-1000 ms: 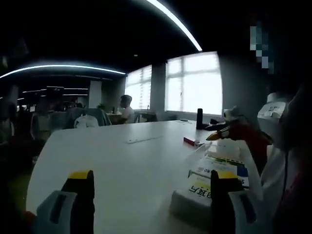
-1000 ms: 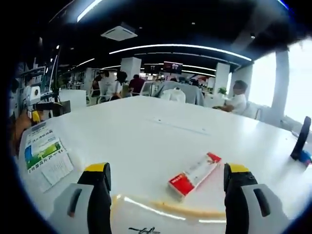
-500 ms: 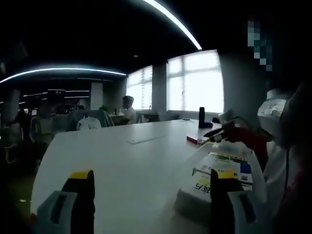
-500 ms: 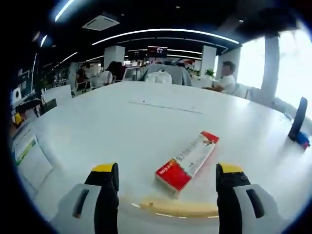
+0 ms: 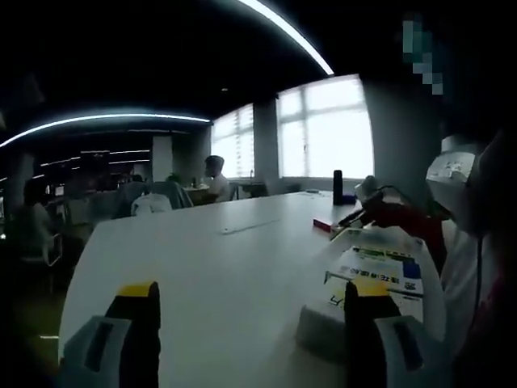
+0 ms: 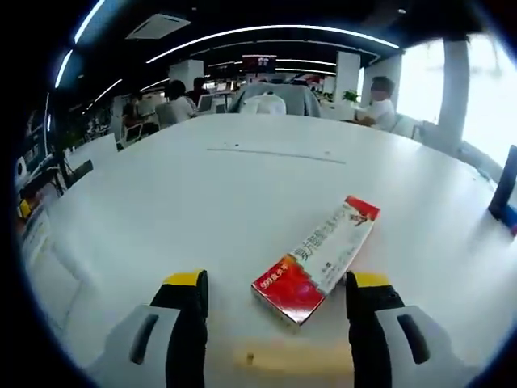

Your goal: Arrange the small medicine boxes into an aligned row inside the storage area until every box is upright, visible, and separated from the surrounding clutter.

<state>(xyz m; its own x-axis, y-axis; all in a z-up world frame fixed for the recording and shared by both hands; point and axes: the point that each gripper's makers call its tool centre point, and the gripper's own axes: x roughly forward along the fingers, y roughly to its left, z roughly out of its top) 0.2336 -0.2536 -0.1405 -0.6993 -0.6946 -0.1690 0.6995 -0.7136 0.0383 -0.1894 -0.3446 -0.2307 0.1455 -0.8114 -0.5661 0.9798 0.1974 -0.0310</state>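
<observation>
A long red-and-white medicine box (image 6: 319, 257) lies flat on the white table (image 6: 242, 194), slanted, its red end nearest me. My right gripper (image 6: 278, 289) is open, its yellow-tipped jaws standing either side of that red end without touching it. In the left gripper view, a clear tray (image 5: 420, 279) at the right holds flat-lying boxes, among them a white one with blue and yellow print (image 5: 378, 267). My left gripper (image 5: 253, 297) is open over bare table beside the tray. Farther off, the right gripper (image 5: 355, 218) reaches toward the small red box (image 5: 322, 224).
A dark bottle (image 5: 338, 187) stands near the window side of the table, also at the right edge (image 6: 506, 190). A thin pale strip (image 6: 275, 153) lies mid-table. People sit at desks behind (image 6: 380, 101). A person's sleeve (image 5: 477, 242) is at the right.
My right gripper has moved up to the red-and-white box, which now lies between its jaws instead of ahead of them. The left gripper view has only drifted a little.
</observation>
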